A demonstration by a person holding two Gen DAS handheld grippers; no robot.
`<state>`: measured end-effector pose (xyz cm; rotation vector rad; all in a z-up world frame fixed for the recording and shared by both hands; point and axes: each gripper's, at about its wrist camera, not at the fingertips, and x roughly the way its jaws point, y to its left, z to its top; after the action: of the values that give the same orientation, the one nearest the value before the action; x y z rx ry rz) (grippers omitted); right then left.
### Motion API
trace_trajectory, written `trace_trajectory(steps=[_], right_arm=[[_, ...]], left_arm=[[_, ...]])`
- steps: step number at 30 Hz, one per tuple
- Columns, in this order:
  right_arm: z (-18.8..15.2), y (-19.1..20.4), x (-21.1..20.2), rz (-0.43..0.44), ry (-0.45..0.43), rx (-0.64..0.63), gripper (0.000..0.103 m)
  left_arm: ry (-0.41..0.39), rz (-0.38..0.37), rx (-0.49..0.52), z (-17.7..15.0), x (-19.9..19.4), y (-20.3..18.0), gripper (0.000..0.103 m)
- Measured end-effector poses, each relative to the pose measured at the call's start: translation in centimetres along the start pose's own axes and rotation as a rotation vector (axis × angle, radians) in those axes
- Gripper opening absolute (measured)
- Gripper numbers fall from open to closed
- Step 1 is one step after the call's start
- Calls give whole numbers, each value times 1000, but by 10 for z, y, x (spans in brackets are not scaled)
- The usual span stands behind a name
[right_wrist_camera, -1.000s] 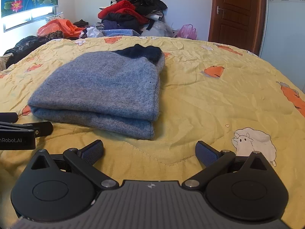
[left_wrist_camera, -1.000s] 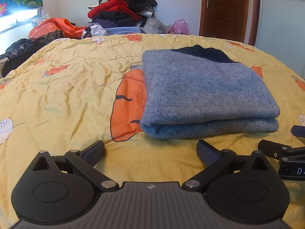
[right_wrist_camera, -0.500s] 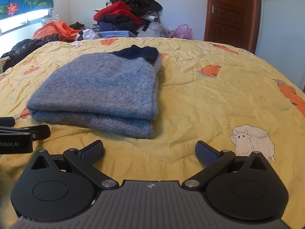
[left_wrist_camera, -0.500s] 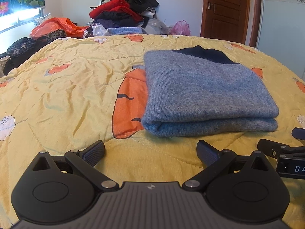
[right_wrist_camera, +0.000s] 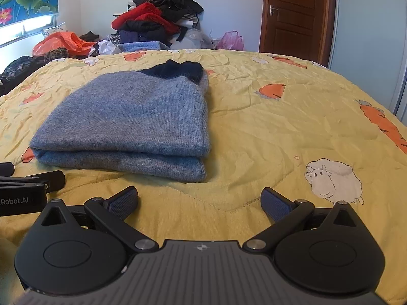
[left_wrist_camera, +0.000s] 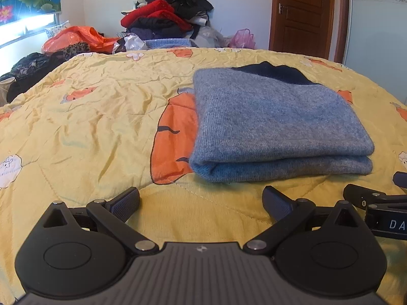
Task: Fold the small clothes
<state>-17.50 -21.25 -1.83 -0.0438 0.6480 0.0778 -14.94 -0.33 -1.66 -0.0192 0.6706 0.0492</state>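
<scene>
Two hand-held grippers are hovering side by side low over a bed, the left gripper (left_wrist_camera: 201,199) and the right gripper (right_wrist_camera: 199,199) both spread wide and holding nothing. Just beyond them a folded grey-blue sweater (left_wrist_camera: 274,124) with a dark navy collar is lying on the crumpled yellow quilt (left_wrist_camera: 89,127) printed with carrots and sheep. Behind the bed, a heap of clothes (right_wrist_camera: 157,17) is piling against the white wall beside a brown wooden door (right_wrist_camera: 295,12).
</scene>
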Motion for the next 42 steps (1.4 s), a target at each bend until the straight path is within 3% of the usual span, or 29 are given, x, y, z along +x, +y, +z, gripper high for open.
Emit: trace_trajectory(steps=[42], right_arm=[[-1, 1, -1, -1, -5, 1, 103]], left_arm=[[-12, -6, 6, 1, 0, 1, 103]])
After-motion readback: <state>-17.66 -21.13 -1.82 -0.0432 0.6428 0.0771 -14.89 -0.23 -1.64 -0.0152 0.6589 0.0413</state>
